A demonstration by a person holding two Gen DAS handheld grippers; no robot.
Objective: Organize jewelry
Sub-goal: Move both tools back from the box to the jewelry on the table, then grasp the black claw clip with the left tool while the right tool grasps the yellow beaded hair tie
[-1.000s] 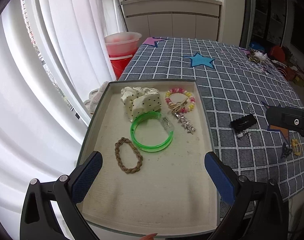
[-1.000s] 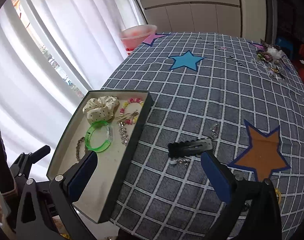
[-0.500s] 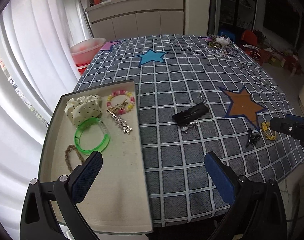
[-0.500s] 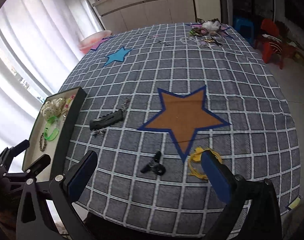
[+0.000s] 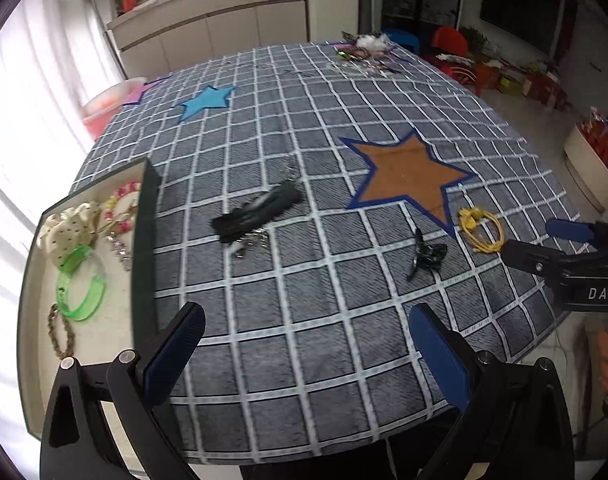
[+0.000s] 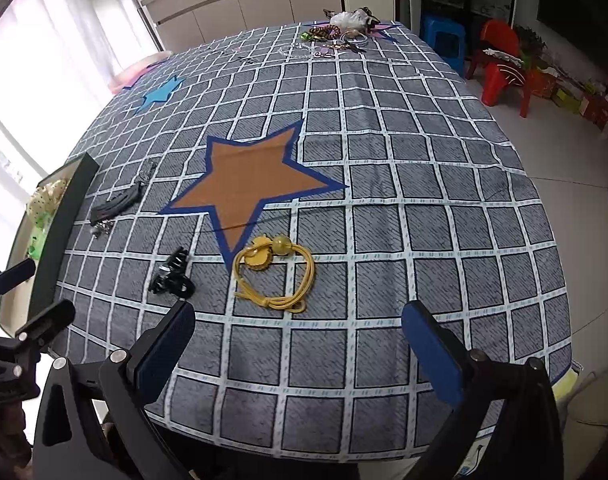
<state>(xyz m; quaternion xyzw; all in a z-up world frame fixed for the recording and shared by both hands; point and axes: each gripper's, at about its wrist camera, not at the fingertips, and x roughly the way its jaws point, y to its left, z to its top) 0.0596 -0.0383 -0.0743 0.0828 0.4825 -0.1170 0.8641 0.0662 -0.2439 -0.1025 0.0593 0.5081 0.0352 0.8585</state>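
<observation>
A beige-lined tray (image 5: 116,344) at the table's left edge holds a dotted scrunchie (image 5: 68,226), a green bangle (image 5: 80,296), a braided band (image 5: 60,336) and a bead bracelet (image 5: 124,204). On the grid cloth lie a black hair clip (image 5: 260,210), a small black claw clip (image 5: 426,254) and a yellow hair tie (image 5: 480,228). The yellow tie (image 6: 274,276) lies just ahead of my open, empty right gripper (image 6: 298,350); the claw clip (image 6: 172,276) is near its left finger. My left gripper (image 5: 304,354) is open and empty over the cloth beside the tray.
A pile of more jewelry (image 6: 340,34) lies at the table's far end. An orange star (image 6: 248,184) and a blue star (image 5: 206,100) mark the cloth. Red and blue stools (image 6: 500,64) stand on the floor to the right. The table's near edge is just below both grippers.
Both grippers have swung right, away from the tray. The tray has slid to the left edge of both views; the yellow tie and claw clip are now close before the right gripper.
</observation>
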